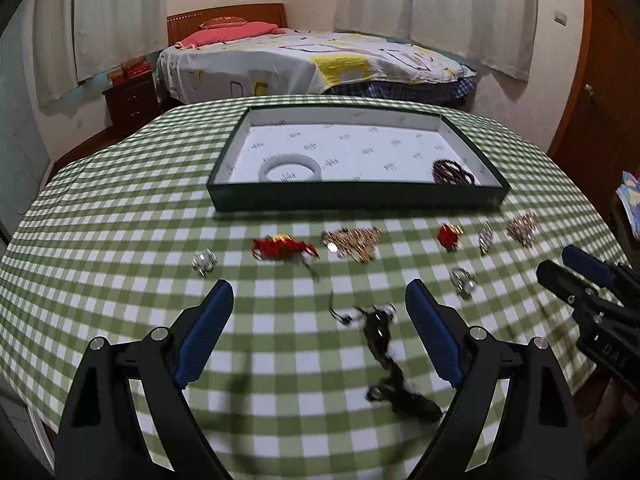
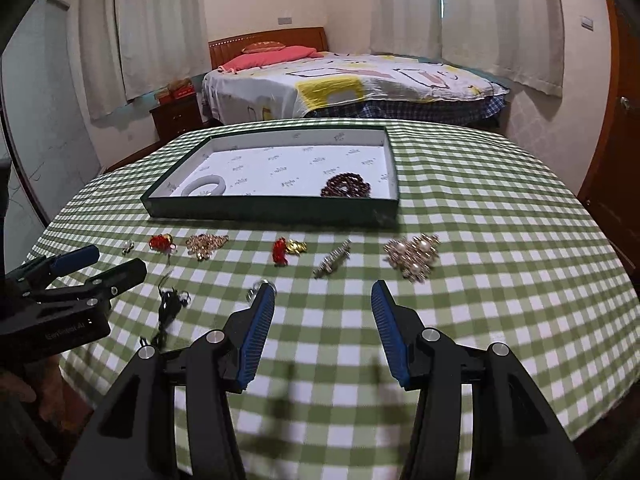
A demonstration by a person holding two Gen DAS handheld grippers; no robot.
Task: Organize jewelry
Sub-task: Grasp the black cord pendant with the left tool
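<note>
We hold our left gripper (image 1: 320, 308) over the round table with the green and white checked cloth (image 1: 120, 208), and its blue fingers are spread wide with nothing between the pads. Our right gripper (image 2: 323, 308) is open about half way, and it holds nothing too. The flat dark green box with the white inside (image 1: 356, 196) sits at the far side of the table. In it are a pale white ring-shaped bangle (image 1: 290, 168) and a dark red bead bracelet (image 1: 454, 172). The rest of the jewelry lies on the cloth in front of the box: a red and gold knotted charm (image 1: 286, 248), a heap of gold chain (image 1: 352, 242), a small red and gold piece (image 1: 450, 234), a thin silver brooch (image 2: 332, 264), a gold brooch with white pearls (image 2: 412, 258), and a black cord necklace (image 1: 384, 344) that lies right under our left gripper. We think most of the work is still to do. The black cord is long and floppy, so it could slip out or drag a small piece off with it. The pictures look blurry, so a grab made too fast could miss. The chain could tangle or fall apart if we pinch just one end.
</note>
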